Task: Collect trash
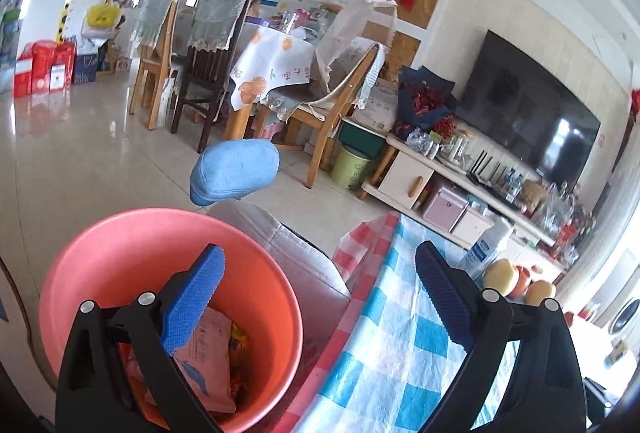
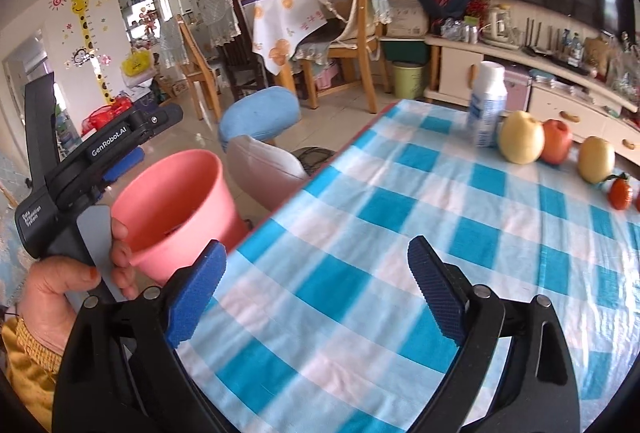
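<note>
Beside the table edge (image 2: pixel 304 189), a pink bin (image 1: pixel 120 245) stands on the floor, its rim close to the hanging cloth (image 1: pixel 400 333). Wrappers (image 1: pixel 208 349) lie inside it. Over the bin mouth hangs the left gripper (image 1: pixel 316 297), jaws spread wide and empty: one pad is above the bin, the other above the cloth. Its handle sits in a hand (image 2: pixel 60 285), seen from the right wrist.

Over the checked cloth, the right gripper (image 2: pixel 316 297) is spread wide too, nothing between its pads. Cloth below and ahead of it lies bare. Toward the far edge stand a white bottle (image 2: pixel 486 105), then pears (image 2: pixel 520 137) and an apple (image 2: pixel 556 141). Between bin and table edge sits a pale cushion (image 2: pixel 264 173); beyond it, a blue stool (image 2: pixel 260 117) and open tile floor (image 1: pixel 80 161).
</note>
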### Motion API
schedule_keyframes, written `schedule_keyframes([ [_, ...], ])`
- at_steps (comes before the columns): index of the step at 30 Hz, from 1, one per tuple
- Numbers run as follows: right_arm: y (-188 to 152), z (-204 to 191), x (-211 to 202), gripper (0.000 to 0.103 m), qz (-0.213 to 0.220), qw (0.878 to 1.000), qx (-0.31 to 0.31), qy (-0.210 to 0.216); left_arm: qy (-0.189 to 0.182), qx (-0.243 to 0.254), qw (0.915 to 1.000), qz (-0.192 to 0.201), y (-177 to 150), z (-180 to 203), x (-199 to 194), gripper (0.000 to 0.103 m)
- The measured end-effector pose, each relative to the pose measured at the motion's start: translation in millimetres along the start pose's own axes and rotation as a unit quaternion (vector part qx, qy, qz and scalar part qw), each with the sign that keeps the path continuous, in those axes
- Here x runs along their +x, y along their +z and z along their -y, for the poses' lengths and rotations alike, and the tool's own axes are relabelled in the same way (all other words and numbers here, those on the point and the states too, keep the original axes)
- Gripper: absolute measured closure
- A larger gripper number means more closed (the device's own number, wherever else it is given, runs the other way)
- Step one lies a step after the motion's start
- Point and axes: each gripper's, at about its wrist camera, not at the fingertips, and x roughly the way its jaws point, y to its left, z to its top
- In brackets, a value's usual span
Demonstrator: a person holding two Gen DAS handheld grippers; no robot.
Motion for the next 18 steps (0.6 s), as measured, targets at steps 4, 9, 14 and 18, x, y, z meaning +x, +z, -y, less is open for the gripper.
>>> schedule_keyframes([
  [4,-9,9,-14,0.01,0.006,1.0,-0.006,-0.015,0.007,0.031,0.9994,-0.013,-9,20,-3,0.007],
  [9,-20,19,-33,0.01,0.016,0.999,-0.023,-0.041,0.016,0.098,0.9946,-0.029,-20,56,-10,0.006],
  [14,-31,33,-52,0.009,0.031,0.998,-0.017,-0.059,0.008,0.149,0.9887,-0.02,-29,91,-23,0.006],
  [18,-37,44,-67,0.009,0.048,0.996,-0.015,-0.074,-0.001,0.161,0.9869,-0.013,-38,117,-37,0.006],
])
